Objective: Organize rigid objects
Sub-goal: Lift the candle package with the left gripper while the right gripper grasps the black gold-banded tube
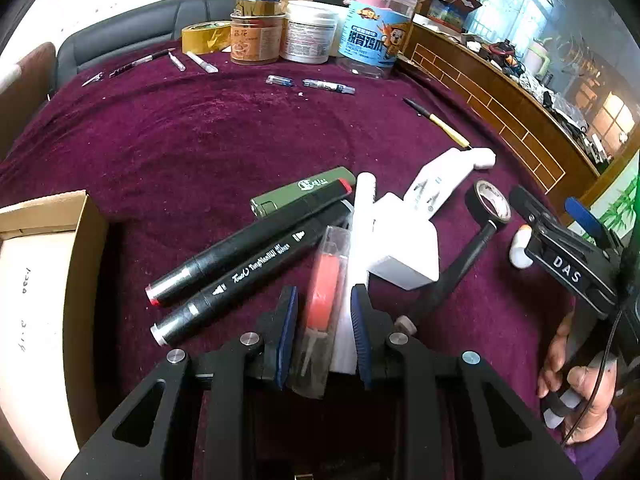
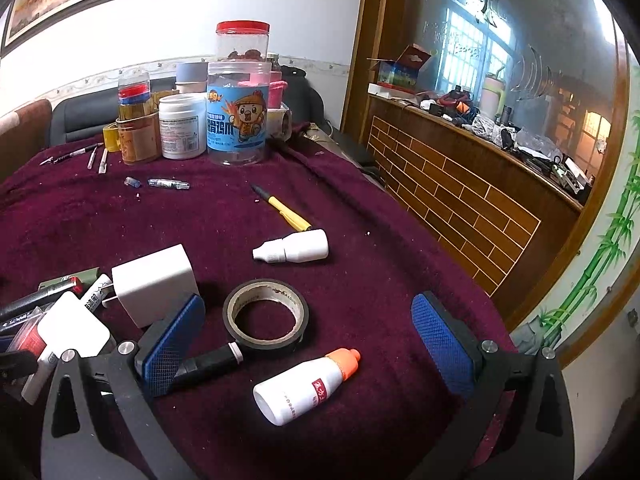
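Observation:
My left gripper [image 1: 324, 300] is shut on two things side by side: a clear case with a red piece inside [image 1: 322, 280] and a white marker [image 1: 358, 240]. Both blue pads press on the pair. Left of them lie two black markers [image 1: 248, 256] and a green lighter-like case [image 1: 304, 194]; a white charger [image 1: 404, 252] sits to the right. My right gripper [image 2: 308, 340] hangs wide open over the cloth. A black tape roll [image 2: 266, 316] and a white bottle with an orange cap [image 2: 308, 384] lie between its pads, untouched.
An open cardboard box [image 1: 76, 240] stands at the left edge. Several jars [image 2: 236, 116] and a yellow tape roll [image 1: 204, 38] crowd the far side of the maroon cloth [image 1: 200, 132]. A white dropper bottle [image 2: 296, 250] and a yellow pen [image 2: 288, 214] lie mid-table. A wooden counter [image 2: 460, 184] runs along the right.

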A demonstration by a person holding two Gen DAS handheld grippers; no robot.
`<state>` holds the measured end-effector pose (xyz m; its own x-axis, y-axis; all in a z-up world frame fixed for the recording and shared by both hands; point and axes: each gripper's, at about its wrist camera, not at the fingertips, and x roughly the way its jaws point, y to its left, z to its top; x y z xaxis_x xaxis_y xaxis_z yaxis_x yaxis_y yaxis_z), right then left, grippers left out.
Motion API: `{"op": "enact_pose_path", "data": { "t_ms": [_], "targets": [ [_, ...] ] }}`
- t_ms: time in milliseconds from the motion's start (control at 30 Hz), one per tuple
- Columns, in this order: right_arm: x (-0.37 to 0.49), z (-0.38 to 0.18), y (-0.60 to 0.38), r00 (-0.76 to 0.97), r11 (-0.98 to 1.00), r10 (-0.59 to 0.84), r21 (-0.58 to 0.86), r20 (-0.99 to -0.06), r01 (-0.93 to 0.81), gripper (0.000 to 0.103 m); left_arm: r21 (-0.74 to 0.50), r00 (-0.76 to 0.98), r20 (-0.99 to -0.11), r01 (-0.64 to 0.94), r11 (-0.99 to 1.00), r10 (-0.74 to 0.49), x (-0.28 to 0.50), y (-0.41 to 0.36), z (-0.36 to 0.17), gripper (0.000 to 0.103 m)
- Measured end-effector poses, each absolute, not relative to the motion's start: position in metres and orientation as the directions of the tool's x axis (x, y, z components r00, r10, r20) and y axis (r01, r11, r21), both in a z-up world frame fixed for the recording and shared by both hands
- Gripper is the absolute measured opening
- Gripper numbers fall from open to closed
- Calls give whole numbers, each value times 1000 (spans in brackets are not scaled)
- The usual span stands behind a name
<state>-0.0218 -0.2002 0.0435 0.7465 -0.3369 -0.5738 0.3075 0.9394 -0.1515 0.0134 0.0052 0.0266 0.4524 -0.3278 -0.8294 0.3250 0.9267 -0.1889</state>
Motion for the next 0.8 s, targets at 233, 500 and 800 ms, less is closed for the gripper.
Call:
{"op": "enact_pose_path", "data": {
  "t_ms": [233,500,800],
  "targets": [
    [-21,42,-204,738,941,-329,-135,-589,311,103,-239,449,-822,285,928,-350,13,25,28,13],
    [-19,42,-205,735,940,-328,-133,-594,313,103,-211,449,-832,288,934,-326,16,15,22,14],
    [-18,39,-208,728,943,-314,-112,-609,313,103,-217,518,-791,259,941,-326,-4,26,45,10]
  ]
}}
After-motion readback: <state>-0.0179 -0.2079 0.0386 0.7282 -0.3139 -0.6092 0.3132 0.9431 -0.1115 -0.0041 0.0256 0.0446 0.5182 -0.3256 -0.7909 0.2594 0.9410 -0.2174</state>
